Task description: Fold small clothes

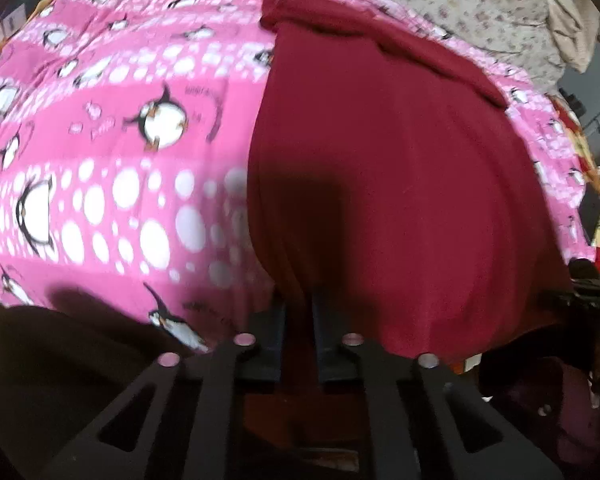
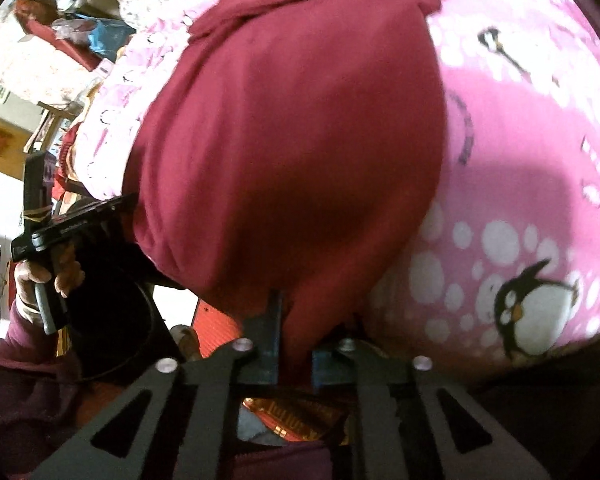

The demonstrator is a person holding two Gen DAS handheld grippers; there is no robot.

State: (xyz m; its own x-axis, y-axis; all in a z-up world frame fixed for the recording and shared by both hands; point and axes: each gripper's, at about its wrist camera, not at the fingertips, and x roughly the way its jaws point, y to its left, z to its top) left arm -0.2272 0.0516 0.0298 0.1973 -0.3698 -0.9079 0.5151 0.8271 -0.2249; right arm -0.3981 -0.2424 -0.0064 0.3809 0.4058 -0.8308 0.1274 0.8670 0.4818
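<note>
A dark red garment (image 1: 380, 160) lies spread on a pink penguin-print blanket (image 1: 100, 140). Its far end is folded over into a band. My left gripper (image 1: 298, 308) is shut on the garment's near edge at its left corner. In the right wrist view the same red garment (image 2: 292, 140) fills the middle, and my right gripper (image 2: 296, 320) is shut on its near edge, with cloth pinched between the fingers. The left gripper's body, held in a hand (image 2: 48, 264), shows at the left of the right wrist view.
A cream floral sheet (image 1: 480, 8) lies beyond the pink blanket (image 2: 520, 140). Cluttered room items (image 2: 80, 32) and red boxes sit off the bed's side. An orange patterned cloth (image 1: 580, 152) shows at the blanket's right edge.
</note>
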